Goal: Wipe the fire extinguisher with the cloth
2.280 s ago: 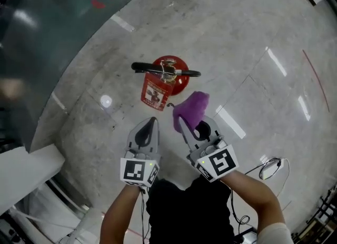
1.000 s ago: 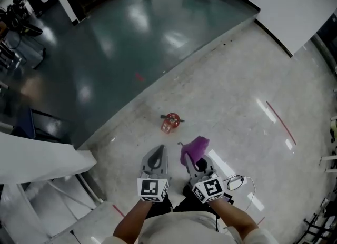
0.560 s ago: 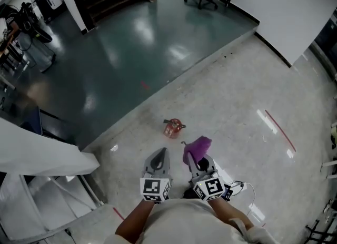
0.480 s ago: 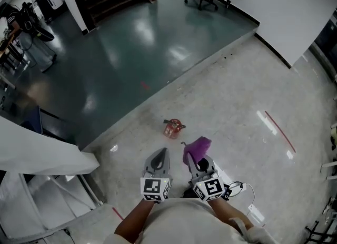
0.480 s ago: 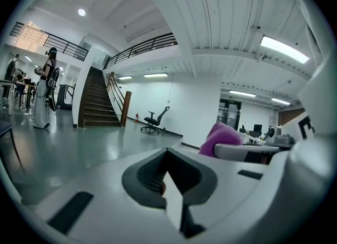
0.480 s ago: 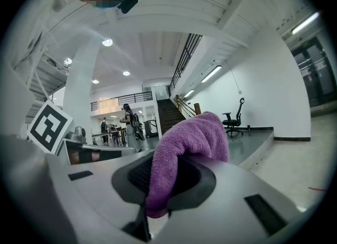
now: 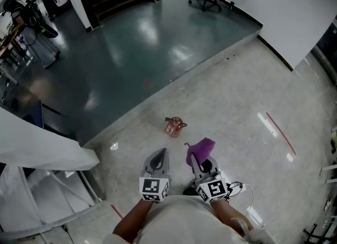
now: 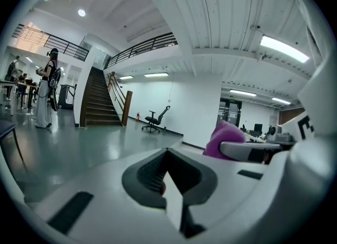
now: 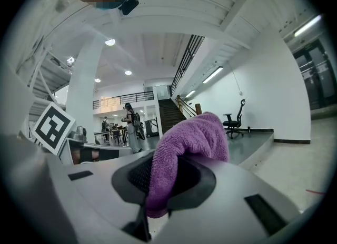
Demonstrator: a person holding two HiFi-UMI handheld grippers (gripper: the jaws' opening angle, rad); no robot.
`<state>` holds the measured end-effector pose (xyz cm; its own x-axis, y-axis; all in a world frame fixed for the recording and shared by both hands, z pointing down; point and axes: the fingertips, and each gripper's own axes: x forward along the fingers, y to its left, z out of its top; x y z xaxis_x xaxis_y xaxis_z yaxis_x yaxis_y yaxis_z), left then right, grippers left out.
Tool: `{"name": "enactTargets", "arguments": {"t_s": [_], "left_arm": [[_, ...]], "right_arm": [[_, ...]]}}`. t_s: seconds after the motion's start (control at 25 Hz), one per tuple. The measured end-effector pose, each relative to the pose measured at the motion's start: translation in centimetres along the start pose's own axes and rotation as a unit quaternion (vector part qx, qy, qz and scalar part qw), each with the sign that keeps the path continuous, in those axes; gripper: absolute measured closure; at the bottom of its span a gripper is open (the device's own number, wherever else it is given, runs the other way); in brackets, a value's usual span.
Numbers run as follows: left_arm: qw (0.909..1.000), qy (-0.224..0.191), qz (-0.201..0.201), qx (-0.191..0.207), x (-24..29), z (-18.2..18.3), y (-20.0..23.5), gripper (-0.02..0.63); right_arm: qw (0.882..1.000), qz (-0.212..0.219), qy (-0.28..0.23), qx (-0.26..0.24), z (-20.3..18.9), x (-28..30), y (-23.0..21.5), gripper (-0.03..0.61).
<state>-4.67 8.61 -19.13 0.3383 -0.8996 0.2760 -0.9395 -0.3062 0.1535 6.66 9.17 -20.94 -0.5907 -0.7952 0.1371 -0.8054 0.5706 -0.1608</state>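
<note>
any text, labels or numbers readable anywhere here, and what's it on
None can be read.
Extinguisher label: too small to read.
Markers on left gripper and right gripper: square patterns, no words.
Cloth: no print.

The fire extinguisher (image 7: 172,126) is red, with a black handle on top and a pale label on its side. It sits on the pale floor (image 7: 237,106), a little way in front of you and just left of the cloth. It looks very small from up here.

The cloth (image 7: 201,149) is purple and fuzzy. Your right claw (image 7: 195,160) pinches it tight at one part. The rest is bunched up and flops over the tip of the claw. It is up in the air, well apart from the fire extinguisher.
</note>
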Motion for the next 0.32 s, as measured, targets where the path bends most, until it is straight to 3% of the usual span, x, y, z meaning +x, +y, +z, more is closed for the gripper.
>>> {"name": "enactTargets", "arguments": {"t_s": [0.32], "left_arm": [[1.0, 0.005, -0.003, -0.004, -0.2, -0.8, -1.1, 0.609]], "right_arm": [[1.0, 0.011, 0.003, -0.014, 0.1, -0.5, 0.5, 0.523]]}}
